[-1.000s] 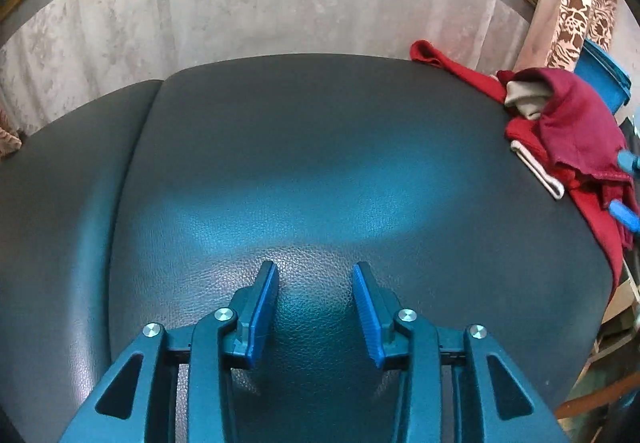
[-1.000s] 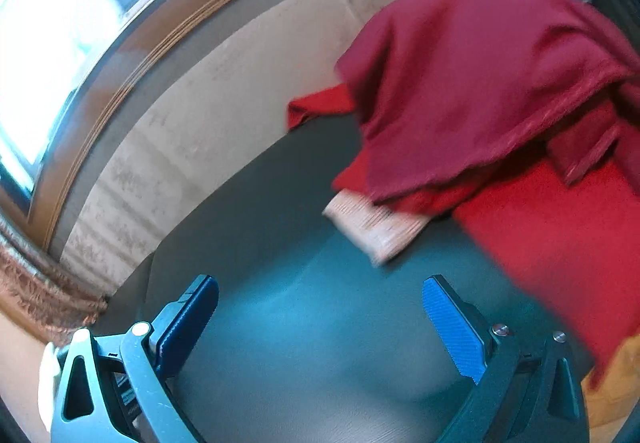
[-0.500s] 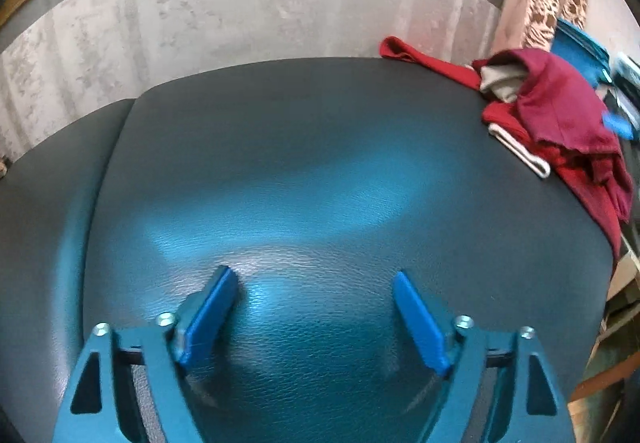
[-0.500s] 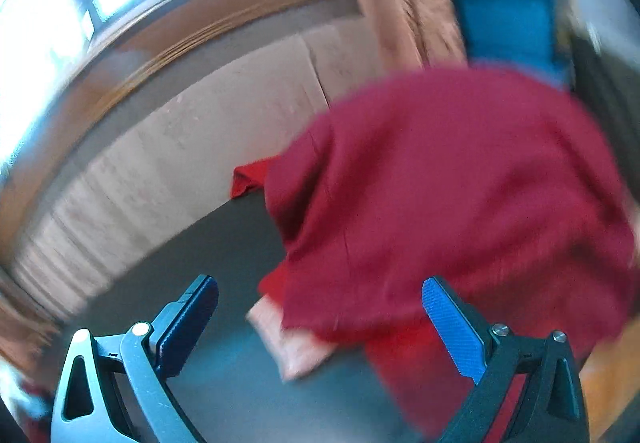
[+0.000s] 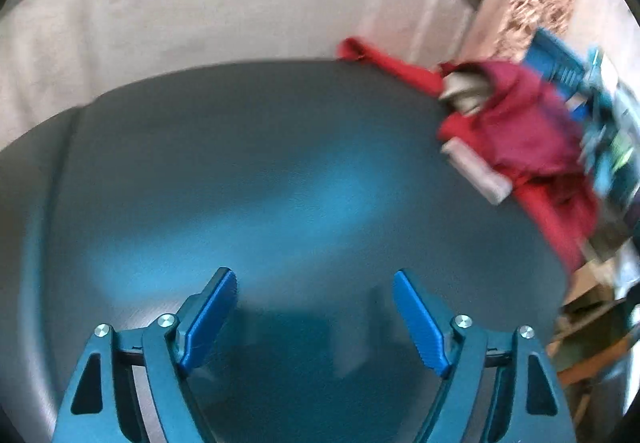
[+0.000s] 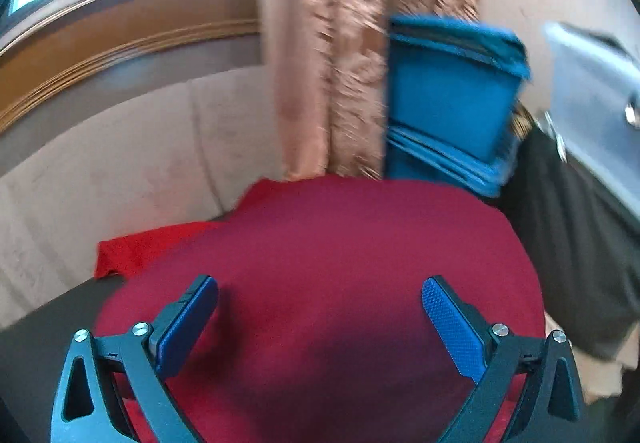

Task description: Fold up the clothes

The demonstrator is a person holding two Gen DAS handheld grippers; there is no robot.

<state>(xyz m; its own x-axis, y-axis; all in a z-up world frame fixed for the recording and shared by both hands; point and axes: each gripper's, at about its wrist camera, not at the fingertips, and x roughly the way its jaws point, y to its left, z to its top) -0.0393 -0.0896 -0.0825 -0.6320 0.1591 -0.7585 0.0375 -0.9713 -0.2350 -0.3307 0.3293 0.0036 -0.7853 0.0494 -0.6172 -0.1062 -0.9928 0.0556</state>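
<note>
A heap of clothes lies at the right end of a dark leather seat [image 5: 280, 171]. On top is a maroon garment [image 5: 528, 127], with a bright red one [image 5: 400, 67] stretching left along the backrest and a beige ribbed piece [image 5: 476, 171] sticking out below. My left gripper [image 5: 314, 291] is open and empty over the bare seat, well left of the heap. My right gripper [image 6: 320, 299] is open and empty, just above the maroon garment [image 6: 340, 243], which fills the space between its fingers. The bright red garment [image 6: 136, 247] shows at its left.
A pale upholstered backrest [image 5: 200, 23] runs behind the seat. At the right are a patterned curtain [image 6: 352, 43], a blue crate [image 6: 448, 95], a dark cloth [image 6: 568, 227] and a grey panel [image 6: 592, 83]. The seat's right edge drops to wooden slats [image 5: 588, 359].
My left gripper opened wide from a narrow gap and lifted a little. My right gripper swung right and came over the maroon garment, which now lies between its fingers.
</note>
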